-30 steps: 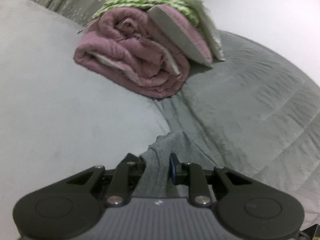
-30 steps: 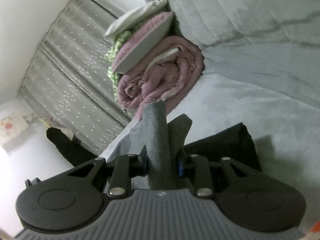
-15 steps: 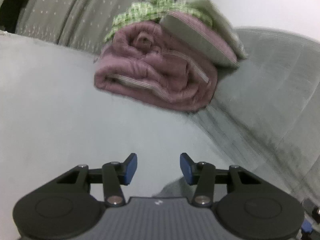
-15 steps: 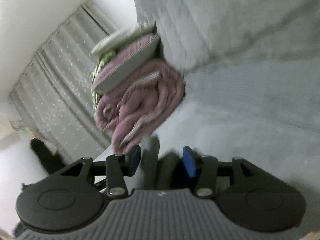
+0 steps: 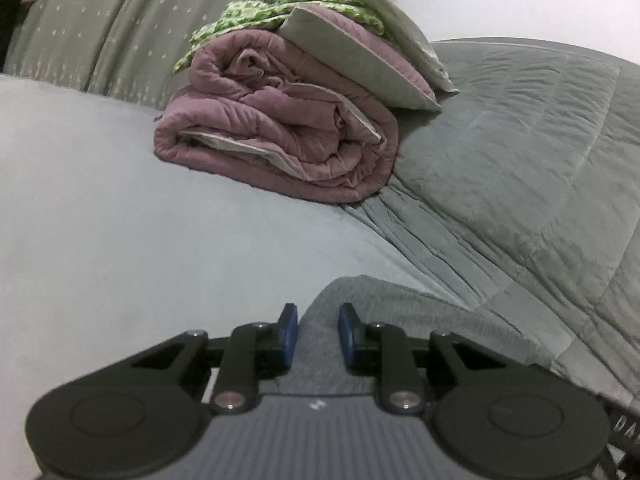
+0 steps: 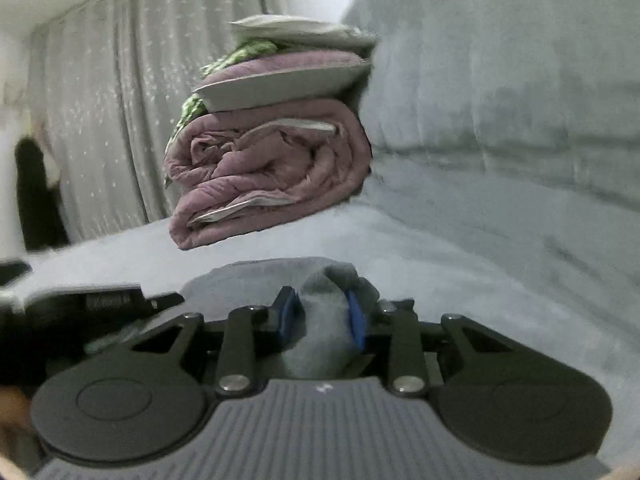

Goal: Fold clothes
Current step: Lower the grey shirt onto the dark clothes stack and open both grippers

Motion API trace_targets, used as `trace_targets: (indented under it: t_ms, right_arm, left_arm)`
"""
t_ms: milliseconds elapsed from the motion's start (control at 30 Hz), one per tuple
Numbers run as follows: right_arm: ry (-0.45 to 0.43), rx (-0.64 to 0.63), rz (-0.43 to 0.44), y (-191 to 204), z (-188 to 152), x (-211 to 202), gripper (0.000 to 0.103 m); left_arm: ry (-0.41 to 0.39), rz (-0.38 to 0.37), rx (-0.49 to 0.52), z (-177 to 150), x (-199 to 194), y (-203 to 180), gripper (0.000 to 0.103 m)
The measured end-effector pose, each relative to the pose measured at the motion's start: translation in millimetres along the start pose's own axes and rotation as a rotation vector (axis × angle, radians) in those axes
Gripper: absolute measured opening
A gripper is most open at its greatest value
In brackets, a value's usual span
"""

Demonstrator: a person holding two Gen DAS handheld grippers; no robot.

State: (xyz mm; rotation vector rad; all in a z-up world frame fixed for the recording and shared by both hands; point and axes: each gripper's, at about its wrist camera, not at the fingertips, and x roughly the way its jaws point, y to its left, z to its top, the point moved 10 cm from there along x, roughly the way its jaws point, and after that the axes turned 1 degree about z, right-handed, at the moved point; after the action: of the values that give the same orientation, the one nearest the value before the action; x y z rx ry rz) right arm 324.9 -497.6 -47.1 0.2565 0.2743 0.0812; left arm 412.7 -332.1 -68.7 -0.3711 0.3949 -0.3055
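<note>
The bed (image 5: 120, 208) carries a rolled purple quilt (image 5: 280, 136) against the grey bedding, likely stacked clear of the working space. Nearer than the quilt lies the grey garment (image 5: 400, 312). The left hand-held gripper (image 5: 319, 330) hangs parted above it; the right hand-held gripper (image 6: 323, 316) pinches a fold, probably for folding. No containers show.

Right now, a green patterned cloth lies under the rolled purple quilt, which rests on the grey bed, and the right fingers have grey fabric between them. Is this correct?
Not quite. The green patterned cloth lies on top of the rolled purple quilt, not under it, as the left wrist view shows. The rest holds: the quilt rests on the grey bed, and the right fingers have grey fabric between them.
</note>
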Motion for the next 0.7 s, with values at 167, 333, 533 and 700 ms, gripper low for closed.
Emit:
trace_targets:
  t_ms: [167, 333, 533, 700]
  right_arm:
    - [-0.038, -0.001, -0.003, 5.3, -0.8, -11.2, 0.031]
    - [-0.051, 0.03, 0.007, 11.0, 17.7, -25.9, 0.044]
    - [-0.081, 0.081, 0.026, 18.5, 42.4, -45.4, 0.057]
    - [-0.041, 0.085, -0.054, 26.8, 42.6, -46.7, 0.068]
  left_arm:
    - [-0.002, 0.033, 0.013, 1.7, -5.9, -1.5, 0.03]
    - [0.035, 0.076, -0.058, -0.6, -47.4, 0.8, 0.054]
    - [0.153, 0.176, -0.152, -22.8, -108.3, 18.3, 0.086]
    - [0.198, 0.194, 0.03, -30.2, -121.5, 14.1, 0.094]
